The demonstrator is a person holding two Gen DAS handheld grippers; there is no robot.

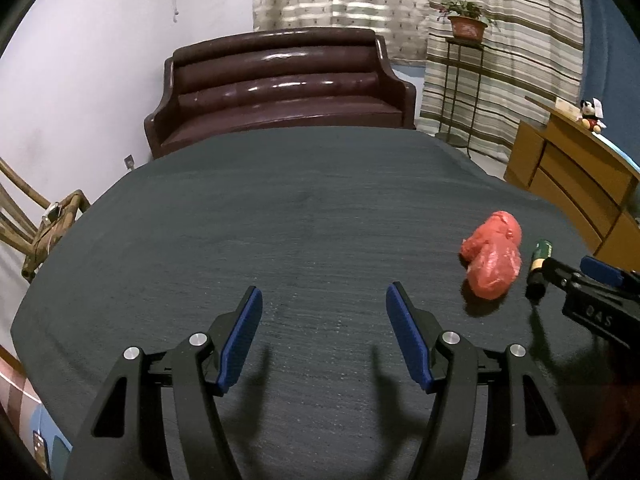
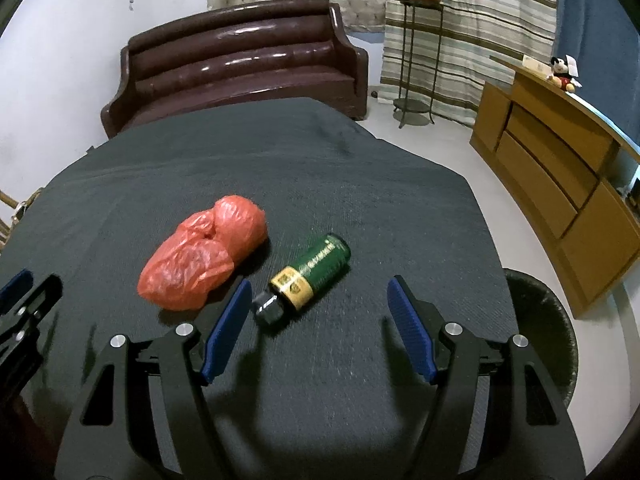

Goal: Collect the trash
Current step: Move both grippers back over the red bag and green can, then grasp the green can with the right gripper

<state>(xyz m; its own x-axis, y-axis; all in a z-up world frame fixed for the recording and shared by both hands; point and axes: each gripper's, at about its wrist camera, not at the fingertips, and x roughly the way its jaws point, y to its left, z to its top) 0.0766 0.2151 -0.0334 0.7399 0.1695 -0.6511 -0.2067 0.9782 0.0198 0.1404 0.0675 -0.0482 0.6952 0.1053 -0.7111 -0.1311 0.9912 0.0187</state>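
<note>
A crumpled red plastic bag (image 2: 204,254) lies on the dark cloth-covered table (image 2: 360,184). Right of it lies a small green bottle (image 2: 310,276) with a gold label and a black cap, on its side, cap toward me. My right gripper (image 2: 318,294) stands open just short of the bottle, its left fingertip near the cap, nothing between the pads. In the left wrist view the bag (image 1: 494,258) and bottle (image 1: 540,266) sit far right, and my left gripper (image 1: 324,298) hangs open over bare cloth. The right gripper's fingers (image 1: 560,270) reach in beside the bottle there.
A dark round bin (image 2: 540,332) stands on the floor off the table's right edge. Behind the table is a brown leather sofa (image 2: 240,60). A wooden cabinet (image 2: 560,160) runs along the right wall, with a plant stand (image 2: 418,60) beside the curtains.
</note>
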